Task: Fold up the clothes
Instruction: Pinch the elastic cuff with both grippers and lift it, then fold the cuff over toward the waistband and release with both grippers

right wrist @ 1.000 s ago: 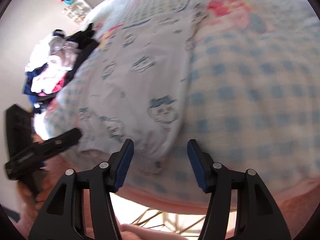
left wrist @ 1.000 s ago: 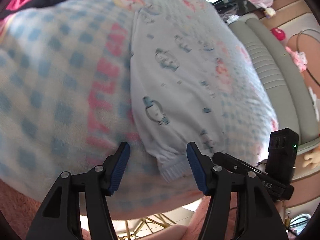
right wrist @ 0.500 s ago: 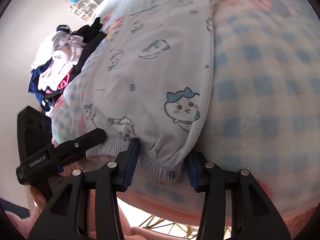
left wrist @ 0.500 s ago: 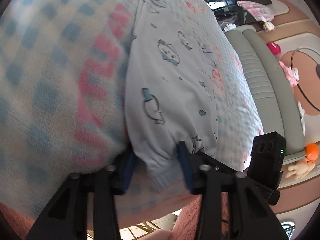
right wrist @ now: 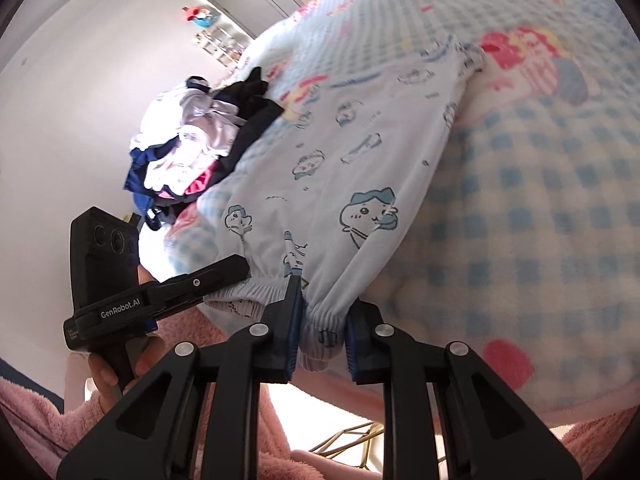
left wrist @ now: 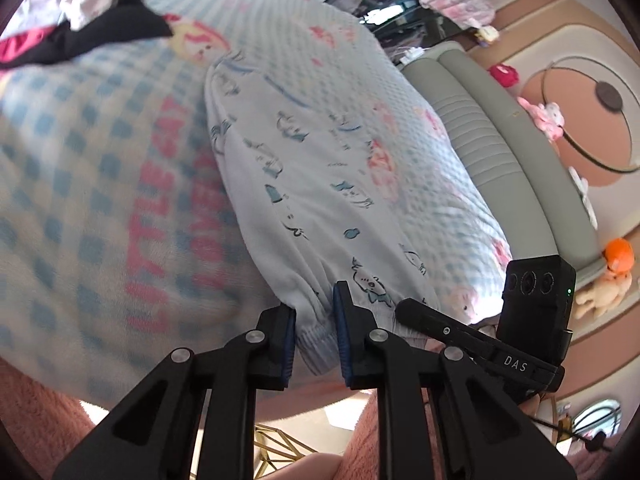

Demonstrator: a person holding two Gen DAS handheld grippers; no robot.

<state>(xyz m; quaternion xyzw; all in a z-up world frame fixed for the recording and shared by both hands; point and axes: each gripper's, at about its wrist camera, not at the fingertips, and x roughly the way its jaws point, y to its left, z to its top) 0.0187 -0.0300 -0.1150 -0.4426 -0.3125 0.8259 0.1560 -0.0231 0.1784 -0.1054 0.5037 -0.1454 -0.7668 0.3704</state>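
Pale blue pants with cartoon prints (left wrist: pixel 296 168) lie lengthwise on a blue checked blanket (left wrist: pixel 92 184). My left gripper (left wrist: pixel 314 332) is shut on the ribbed cuff of the pants at their left corner. My right gripper (right wrist: pixel 322 330) is shut on the elastic cuff at the pants' (right wrist: pixel 340 184) right corner. The right gripper also shows at the right in the left wrist view (left wrist: pixel 412 312), and the left gripper shows at the left in the right wrist view (right wrist: pixel 224 270). Both cuffs are bunched between the blue pads.
A pile of unfolded clothes (right wrist: pixel 192 148) lies at the blanket's far end, also in the left wrist view (left wrist: pixel 72 12). A grey sofa (left wrist: pixel 500 152) runs along the right side. A round glass table (left wrist: pixel 592 120) and toys stand beyond it. The blanket's near edge (right wrist: pixel 440 400) hangs below the grippers.
Both grippers went from open around the cuffs to shut on them. The near end of the pants is now gathered and lifted slightly off the blanket.
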